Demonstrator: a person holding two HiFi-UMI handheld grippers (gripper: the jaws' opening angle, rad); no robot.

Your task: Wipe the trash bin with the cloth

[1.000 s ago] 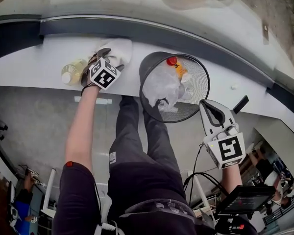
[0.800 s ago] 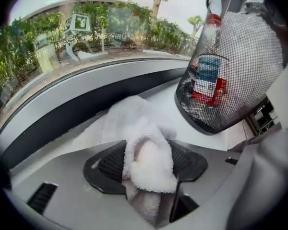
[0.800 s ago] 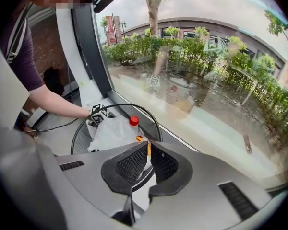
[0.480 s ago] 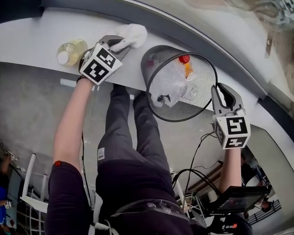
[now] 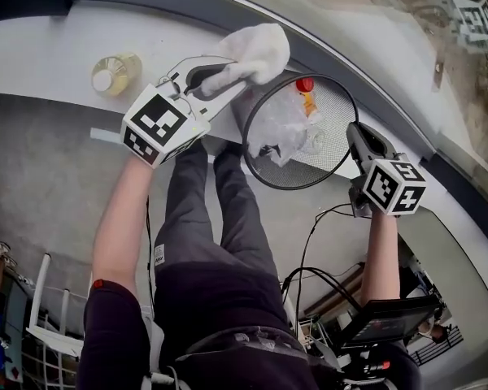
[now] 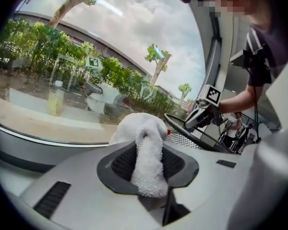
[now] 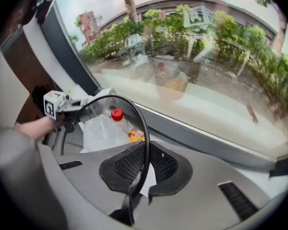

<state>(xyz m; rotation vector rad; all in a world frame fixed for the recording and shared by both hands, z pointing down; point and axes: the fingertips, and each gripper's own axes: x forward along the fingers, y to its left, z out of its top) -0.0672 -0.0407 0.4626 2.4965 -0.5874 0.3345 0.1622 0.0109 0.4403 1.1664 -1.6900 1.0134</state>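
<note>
The black wire-mesh trash bin (image 5: 295, 187) holds a clear plastic bag, a red-capped bottle and an orange scrap. In the head view it stands tilted at the ledge's edge, between my two grippers. My left gripper (image 5: 234, 78) is shut on a white terry cloth (image 5: 256, 49), whose bunched end hangs over the bin's left rim. In the left gripper view the cloth (image 6: 145, 152) is pinched between the jaws of the left gripper (image 6: 146, 169). My right gripper (image 5: 355, 133) is at the bin's right rim. In the right gripper view the rim (image 7: 145, 128) runs between the jaws of the right gripper (image 7: 141, 169), which are closing on it.
A small bottle of yellowish liquid (image 5: 114, 73) stands on the grey ledge (image 5: 49, 47) at the left, below a long window. The person's legs are under the bin. Cables and a dark screen (image 5: 390, 319) lie at the lower right.
The left gripper lifted the cloth off the ledge and carried it right to the bin. The right gripper rose to the bin's right rim and took it; the bin tipped.
</note>
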